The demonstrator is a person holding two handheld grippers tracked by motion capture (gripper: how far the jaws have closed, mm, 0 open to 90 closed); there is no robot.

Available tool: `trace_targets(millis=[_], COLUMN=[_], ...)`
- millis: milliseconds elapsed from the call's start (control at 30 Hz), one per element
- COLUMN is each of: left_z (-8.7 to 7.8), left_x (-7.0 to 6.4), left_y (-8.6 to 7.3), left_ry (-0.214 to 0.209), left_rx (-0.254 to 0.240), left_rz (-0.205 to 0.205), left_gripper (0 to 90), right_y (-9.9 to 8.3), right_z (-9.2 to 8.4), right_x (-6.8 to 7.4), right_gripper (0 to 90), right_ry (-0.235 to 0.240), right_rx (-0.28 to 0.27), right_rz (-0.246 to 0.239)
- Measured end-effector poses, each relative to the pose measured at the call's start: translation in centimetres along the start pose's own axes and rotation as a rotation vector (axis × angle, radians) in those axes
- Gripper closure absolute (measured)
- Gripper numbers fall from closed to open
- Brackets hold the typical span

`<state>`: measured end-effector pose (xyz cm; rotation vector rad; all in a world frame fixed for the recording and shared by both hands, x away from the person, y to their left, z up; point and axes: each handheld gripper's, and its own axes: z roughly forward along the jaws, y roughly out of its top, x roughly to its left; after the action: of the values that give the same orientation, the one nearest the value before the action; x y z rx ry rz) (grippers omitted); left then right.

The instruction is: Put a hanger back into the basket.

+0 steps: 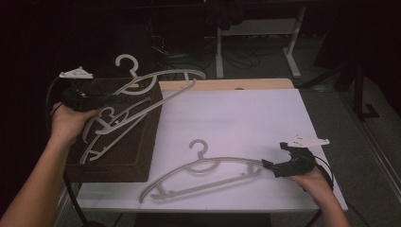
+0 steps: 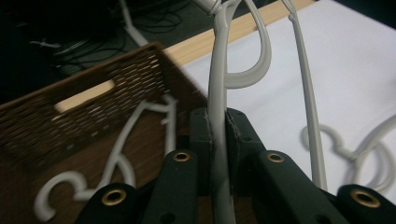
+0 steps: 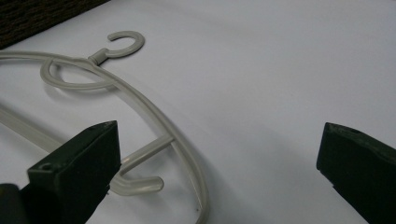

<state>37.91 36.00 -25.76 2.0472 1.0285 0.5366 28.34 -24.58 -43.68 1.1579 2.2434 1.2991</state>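
My left gripper (image 1: 115, 98) is shut on one arm of a pale grey plastic hanger (image 1: 161, 74), held above the brown wicker basket (image 1: 123, 156) at the table's left. In the left gripper view the jaws (image 2: 218, 126) pinch that hanger's arm (image 2: 217, 84). A second hanger (image 1: 111, 124) lies inside the basket (image 2: 70, 121), with its hook (image 2: 51, 196) near the jaws. A third hanger (image 1: 208, 165) lies flat on the white table near the front edge. My right gripper (image 1: 267, 166) stands open at this hanger's right end; its jaws (image 3: 217, 154) are wide apart, and the hanger's end (image 3: 140, 102) lies by the left jaw.
The white tabletop (image 1: 236, 118) stretches between the basket and the right edge. A wooden strip (image 1: 227, 84) runs along the far edge. Beyond it stand a white table frame (image 1: 255, 28) and cables on the dark floor.
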Motion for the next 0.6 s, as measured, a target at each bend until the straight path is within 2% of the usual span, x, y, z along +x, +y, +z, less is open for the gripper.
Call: trace_targets(millis=[233, 367, 467, 600], left_z=[-1.1, -1.3, -1.5, -2.5], left_x=[2.6, 4.0, 5.2, 6.7], left_y=[-1.9, -3.0, -3.9, -5.1], left_ry=[0.053, 0.089, 0.113, 0.135], left_rx=[0.003, 0.005, 0.015, 0.005], left_rz=[0.0, -0.005, -0.024, -0.07], left_gripper=[82.4, 82.4, 82.4, 82.5], right_y=[-1.3, -1.3, -1.3, -1.3], right_z=[-0.6, -0.4, -0.3, -0.3], right_x=[-0.3, -0.4, -0.2, -0.3], right_gripper=[0.0, 0.0, 0.0, 0.0], right_ry=[-0.021, -0.03, -0.036, -0.04], right_rx=[-0.006, -0.003, 0.005, 0.002], right_rz=[0.023, 0.021, 0.009, 0.014])
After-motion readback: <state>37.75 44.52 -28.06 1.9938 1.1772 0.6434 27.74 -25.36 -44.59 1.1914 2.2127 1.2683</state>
